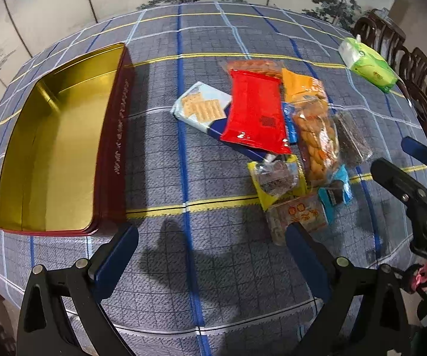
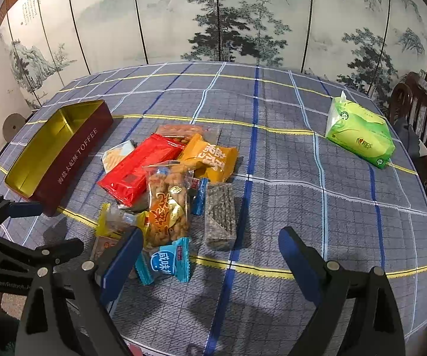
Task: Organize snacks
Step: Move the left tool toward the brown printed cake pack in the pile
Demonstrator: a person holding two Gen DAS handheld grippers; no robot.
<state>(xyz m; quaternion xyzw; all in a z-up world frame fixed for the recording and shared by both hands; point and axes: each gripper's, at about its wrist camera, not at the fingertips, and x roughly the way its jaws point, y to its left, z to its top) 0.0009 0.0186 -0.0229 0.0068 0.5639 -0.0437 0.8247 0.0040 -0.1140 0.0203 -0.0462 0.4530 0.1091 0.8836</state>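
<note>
Both grippers hang spread wide, holding nothing; the right gripper point(image 2: 210, 255) is nearer the blue packet point(image 2: 167, 259), just left of its fingers.

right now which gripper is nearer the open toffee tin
Left. The left gripper, open, hovers just off the near end of the toffee tin. The right gripper, also open, sits across the snack pile from it.
</note>
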